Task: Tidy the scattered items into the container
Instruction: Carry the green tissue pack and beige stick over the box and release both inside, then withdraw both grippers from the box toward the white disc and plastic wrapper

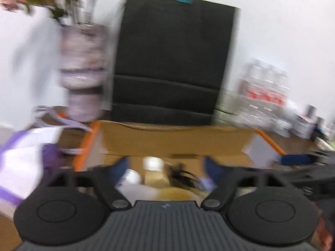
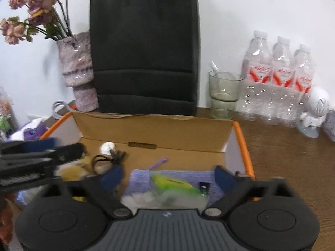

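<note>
While over cardboard box (image 2: 167,133), both grippers gape, empty.

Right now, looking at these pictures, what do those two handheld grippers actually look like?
Both look alike. The left gripper and the right gripper each have two black angled arms tipped with dark blue fingers, hinged on silver pivot bolts. Behind sits a grey ribbed body flanked by two large round black discs, with a small pale mark at its centre. No cables or sleeves show.
</note>
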`<action>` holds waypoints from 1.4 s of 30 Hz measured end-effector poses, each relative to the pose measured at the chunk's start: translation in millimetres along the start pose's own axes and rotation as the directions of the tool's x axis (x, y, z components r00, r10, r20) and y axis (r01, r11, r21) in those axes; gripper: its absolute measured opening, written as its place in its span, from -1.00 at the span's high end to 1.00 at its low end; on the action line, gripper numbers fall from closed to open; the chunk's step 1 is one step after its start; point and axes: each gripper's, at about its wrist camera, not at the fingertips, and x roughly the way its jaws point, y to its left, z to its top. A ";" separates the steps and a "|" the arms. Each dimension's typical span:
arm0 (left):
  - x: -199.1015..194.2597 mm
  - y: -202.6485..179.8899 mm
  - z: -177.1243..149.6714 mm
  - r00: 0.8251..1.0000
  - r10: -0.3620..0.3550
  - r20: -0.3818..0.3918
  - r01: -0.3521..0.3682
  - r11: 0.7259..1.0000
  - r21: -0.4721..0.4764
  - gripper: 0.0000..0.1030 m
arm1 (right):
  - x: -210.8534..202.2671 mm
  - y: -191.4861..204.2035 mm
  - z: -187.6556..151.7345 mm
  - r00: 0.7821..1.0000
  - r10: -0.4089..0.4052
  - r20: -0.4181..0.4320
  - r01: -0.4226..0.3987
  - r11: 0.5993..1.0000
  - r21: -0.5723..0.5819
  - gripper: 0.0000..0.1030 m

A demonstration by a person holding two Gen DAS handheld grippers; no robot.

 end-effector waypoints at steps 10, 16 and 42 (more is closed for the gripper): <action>0.4 1.2 2.2 0.999 0.026 -0.023 -0.026 1.000 0.001 -1.00 | 1.5 -3.2 0.9 0.999 -0.004 -0.036 0.004 1.000 0.004 -1.00; -1.5 1.3 3.3 1.000 0.021 -0.021 -0.021 1.000 0.005 -1.00 | -0.6 -2.8 2.6 1.000 -0.006 -0.030 0.006 1.000 0.006 -1.00; -98.9 25.1 -22.6 0.996 -0.042 0.074 0.036 0.996 0.086 -1.00 | -95.7 -8.5 -37.2 0.995 0.037 0.090 -0.032 0.998 -0.056 -1.00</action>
